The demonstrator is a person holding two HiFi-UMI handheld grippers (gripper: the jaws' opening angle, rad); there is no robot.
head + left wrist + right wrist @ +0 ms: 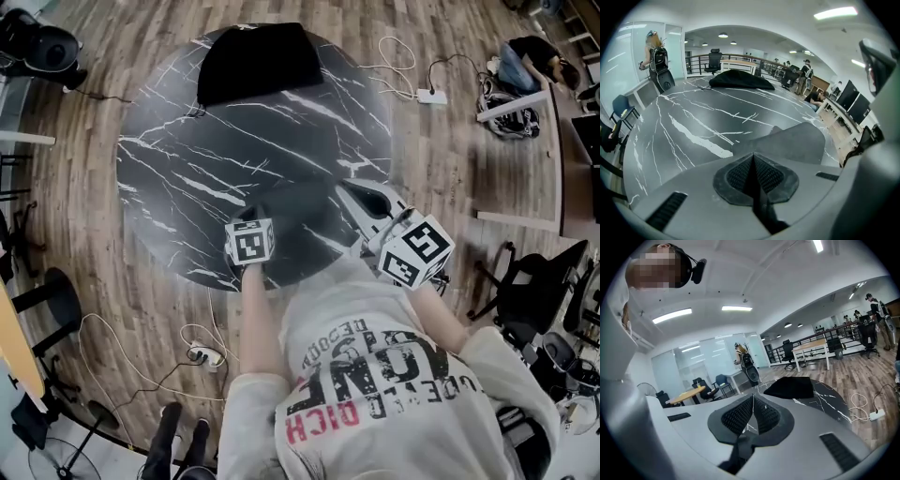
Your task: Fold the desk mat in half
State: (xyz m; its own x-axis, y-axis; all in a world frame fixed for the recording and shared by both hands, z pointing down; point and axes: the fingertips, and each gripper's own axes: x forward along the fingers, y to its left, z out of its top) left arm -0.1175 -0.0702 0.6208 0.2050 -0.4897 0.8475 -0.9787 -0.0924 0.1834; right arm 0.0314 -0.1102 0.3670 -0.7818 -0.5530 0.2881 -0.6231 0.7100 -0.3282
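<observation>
**Head view, with both gripper views.** The black, soft-looking desk mat (253, 61) is seen at the far edge of the round, black, white-veined marble table (169, 178). Its long axis runs left to right, and it appears humped rather than flat. The left gripper (253, 214) and the right gripper (352, 187) are held over the near edge, the fingers of each pressed together on nothing. The mat lies straight ahead of the left gripper, well apart; the right gripper is offset sideways, so a reach across the table is judged necessary
</observation>
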